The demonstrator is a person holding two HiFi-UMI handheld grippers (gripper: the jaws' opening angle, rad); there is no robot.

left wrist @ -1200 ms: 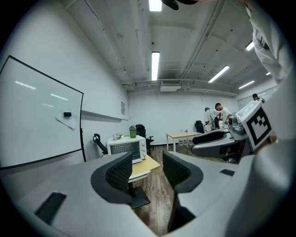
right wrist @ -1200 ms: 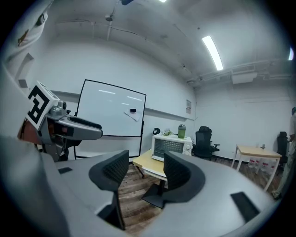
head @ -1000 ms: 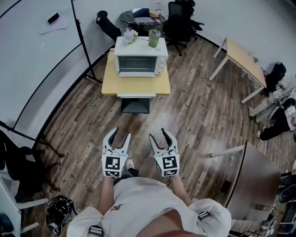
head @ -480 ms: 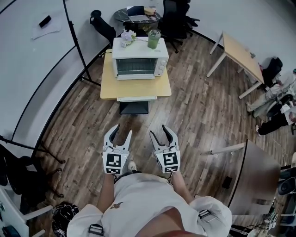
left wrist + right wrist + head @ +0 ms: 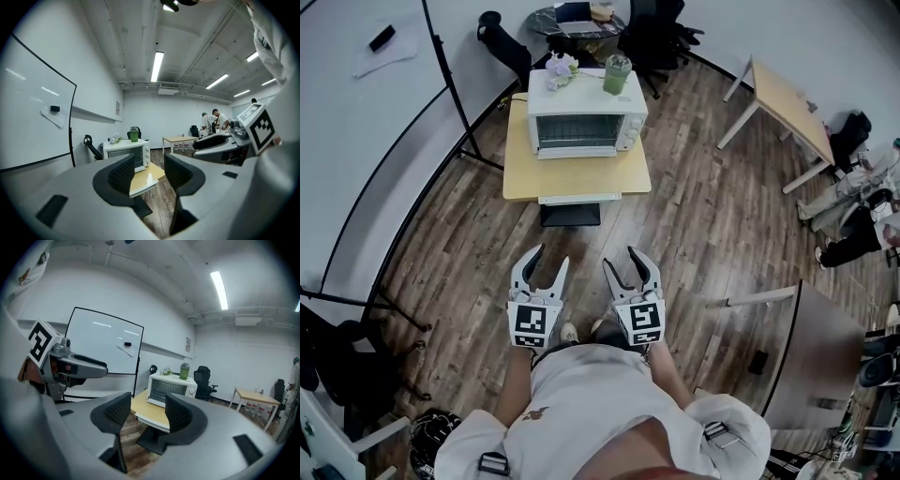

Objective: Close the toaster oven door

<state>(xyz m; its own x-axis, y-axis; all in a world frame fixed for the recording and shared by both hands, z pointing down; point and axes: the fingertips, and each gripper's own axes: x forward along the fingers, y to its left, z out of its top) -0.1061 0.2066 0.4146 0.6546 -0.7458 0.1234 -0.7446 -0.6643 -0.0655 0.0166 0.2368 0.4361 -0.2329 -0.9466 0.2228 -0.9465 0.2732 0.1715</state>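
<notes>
A white toaster oven (image 5: 581, 127) stands on a small yellow table (image 5: 577, 178) ahead of me, its glass door upright against the front. It also shows far off between the jaws in the left gripper view (image 5: 123, 151) and the right gripper view (image 5: 171, 387). My left gripper (image 5: 547, 260) and right gripper (image 5: 623, 260) are held side by side before the person's body, well short of the table. Both are open, with a gap between the pads and nothing in it.
A green cup (image 5: 617, 73) and small flowers (image 5: 560, 70) sit on the oven. A whiteboard on a black stand (image 5: 441, 66) is at the left, office chairs (image 5: 661, 33) are behind, and a wooden table (image 5: 783, 108) is at the right. People (image 5: 862, 206) sit at the right edge.
The oven and its table appear slightly larger and nearer. Both grippers keep the same pose in front of the body.
</notes>
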